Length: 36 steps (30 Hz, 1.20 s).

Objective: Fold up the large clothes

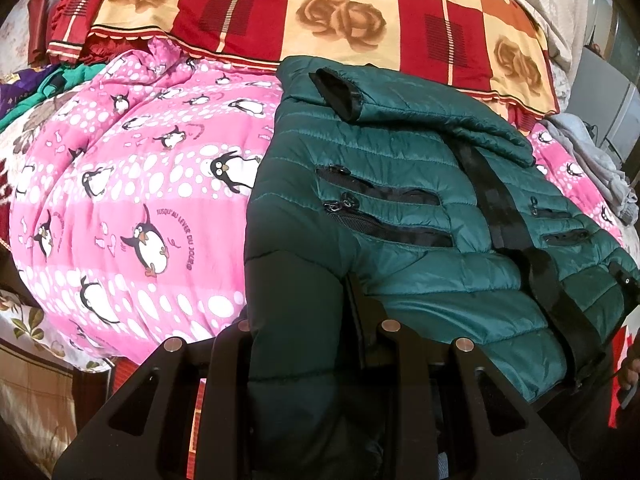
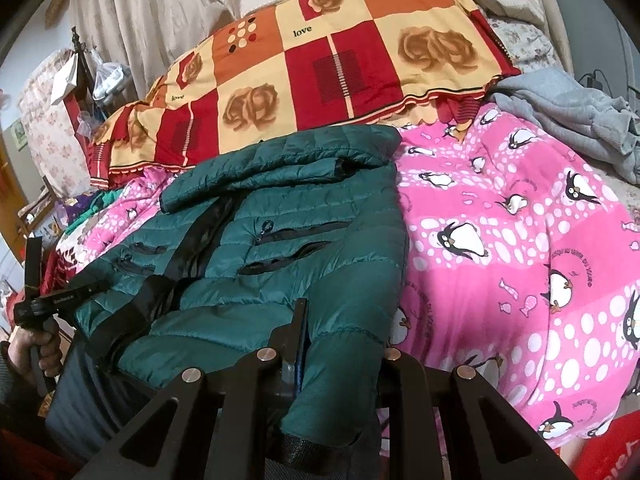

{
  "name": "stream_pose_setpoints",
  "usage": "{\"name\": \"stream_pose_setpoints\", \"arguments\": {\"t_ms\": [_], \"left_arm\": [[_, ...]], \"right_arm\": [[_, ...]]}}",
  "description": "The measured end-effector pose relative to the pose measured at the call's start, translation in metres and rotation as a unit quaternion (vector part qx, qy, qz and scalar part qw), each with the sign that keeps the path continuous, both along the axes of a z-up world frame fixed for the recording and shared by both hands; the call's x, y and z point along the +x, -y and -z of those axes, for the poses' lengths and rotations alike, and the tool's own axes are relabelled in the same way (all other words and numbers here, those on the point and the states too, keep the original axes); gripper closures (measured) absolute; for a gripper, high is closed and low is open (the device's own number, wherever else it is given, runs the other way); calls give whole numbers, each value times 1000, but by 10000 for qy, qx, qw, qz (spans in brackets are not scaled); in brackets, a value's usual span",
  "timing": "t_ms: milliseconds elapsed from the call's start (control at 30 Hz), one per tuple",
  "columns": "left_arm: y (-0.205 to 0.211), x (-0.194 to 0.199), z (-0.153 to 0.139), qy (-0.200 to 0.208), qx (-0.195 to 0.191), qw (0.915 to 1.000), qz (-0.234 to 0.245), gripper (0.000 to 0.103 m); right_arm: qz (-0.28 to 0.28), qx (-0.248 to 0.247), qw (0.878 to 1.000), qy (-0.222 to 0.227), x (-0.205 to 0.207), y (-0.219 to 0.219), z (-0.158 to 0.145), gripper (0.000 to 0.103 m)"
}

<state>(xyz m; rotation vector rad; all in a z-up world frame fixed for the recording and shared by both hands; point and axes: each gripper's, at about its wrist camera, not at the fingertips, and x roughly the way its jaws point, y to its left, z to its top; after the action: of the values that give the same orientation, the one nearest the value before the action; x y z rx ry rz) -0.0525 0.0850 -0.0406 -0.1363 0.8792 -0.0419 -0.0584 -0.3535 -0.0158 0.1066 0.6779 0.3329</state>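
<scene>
Black fingers of the left gripper point(image 1: 304, 340) pinched the lower hem of the green puffer jacket point(image 1: 420, 208), fabric bunched between them. Right gripper point(image 2: 340, 344) likewise clamped the jacket's hem, near a dark cuff point(image 2: 296, 448). Jacket lay front up on the pink penguin blanket point(image 1: 132, 208), one sleeve point(image 1: 420, 112) folded across the chest. Red-and-cream rose quilt point(image 2: 320, 68) sat behind it; grey garment point(image 2: 560, 112) lay far right on the blanket.
</scene>
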Motion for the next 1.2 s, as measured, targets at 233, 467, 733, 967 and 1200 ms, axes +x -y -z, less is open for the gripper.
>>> {"name": "stream_pose_setpoints", "arguments": {"t_ms": [233,467,733,967,1200], "left_arm": [[-2,1,1,-22,-22,10000,-1,79],[-3,1,1,-28,-30,10000,-2,79],[-5,-1,-2,41,-153,9999,24,87],[-24,-29,-30,360,-573,9977,107,89],[-56,-78,-49,500,-1437,9884,-21,89]], "right_arm": [[44,-24,10000,-76,1,-1,0,87],[81,-256,9995,-166,2,-7,3,87],[32,-307,9995,84,-6,-10,-6,90],[-228,-117,9987,441,-31,-10,-26,91],[-553,424,9949,728,-81,0,-52,91]]}}
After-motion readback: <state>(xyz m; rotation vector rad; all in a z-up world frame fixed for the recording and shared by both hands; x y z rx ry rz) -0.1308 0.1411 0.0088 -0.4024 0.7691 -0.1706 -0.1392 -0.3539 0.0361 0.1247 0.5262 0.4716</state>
